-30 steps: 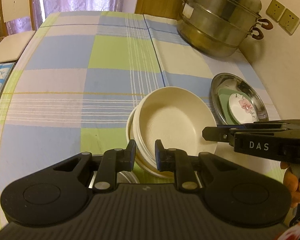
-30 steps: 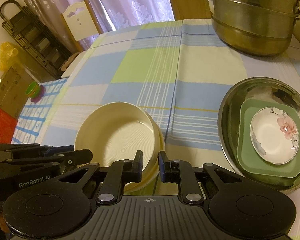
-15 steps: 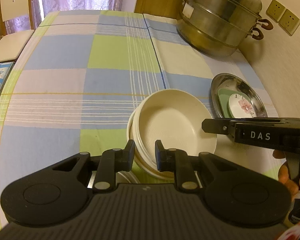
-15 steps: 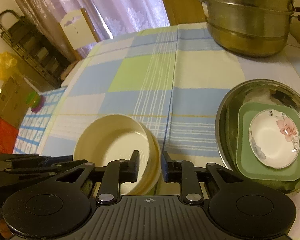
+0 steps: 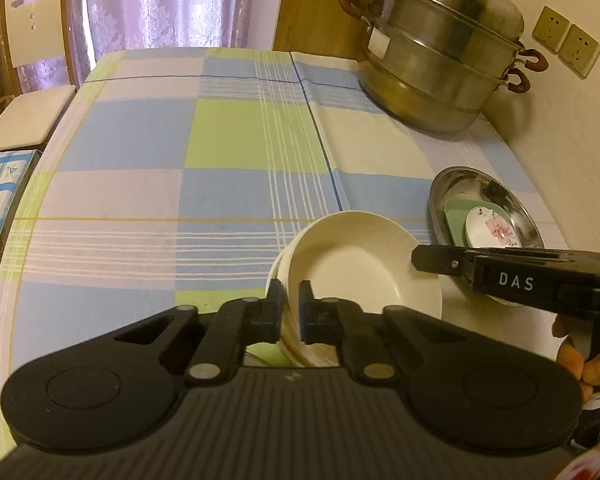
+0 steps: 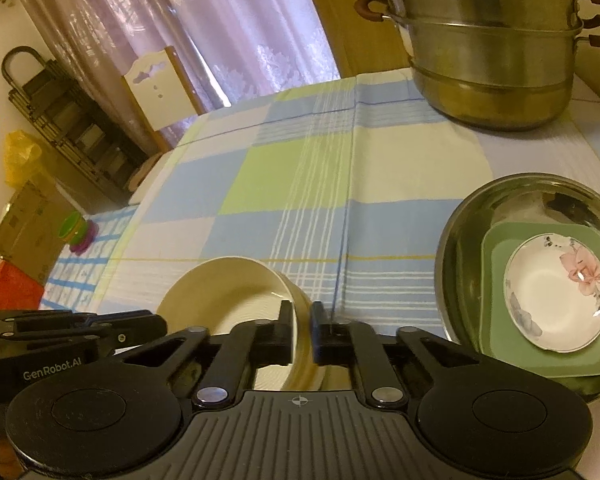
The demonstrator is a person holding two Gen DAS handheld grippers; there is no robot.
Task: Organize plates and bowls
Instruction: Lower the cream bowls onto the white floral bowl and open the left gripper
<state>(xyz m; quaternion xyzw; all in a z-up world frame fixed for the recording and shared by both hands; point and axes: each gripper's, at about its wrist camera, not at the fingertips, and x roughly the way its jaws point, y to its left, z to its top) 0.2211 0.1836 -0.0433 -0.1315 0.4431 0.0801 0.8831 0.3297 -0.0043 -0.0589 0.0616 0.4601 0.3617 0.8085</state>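
Both hand-held grippers are clamped on the rim of the top cream bowl (image 5: pixel 364 264): the left hand-held gripper (image 5: pixel 290 300) at its near-left edge, the right hand-held gripper (image 6: pixel 302 320) at the opposite side. The bowl is round, matte and ribbed inside, tilted on a stack of like bowls on the checked desk (image 5: pixel 160 184). Beside it one shiny steel basin (image 6: pixel 480 216) holds one square green plate (image 6: pixel 496 332) and one floral saucer (image 6: pixel 556 296)
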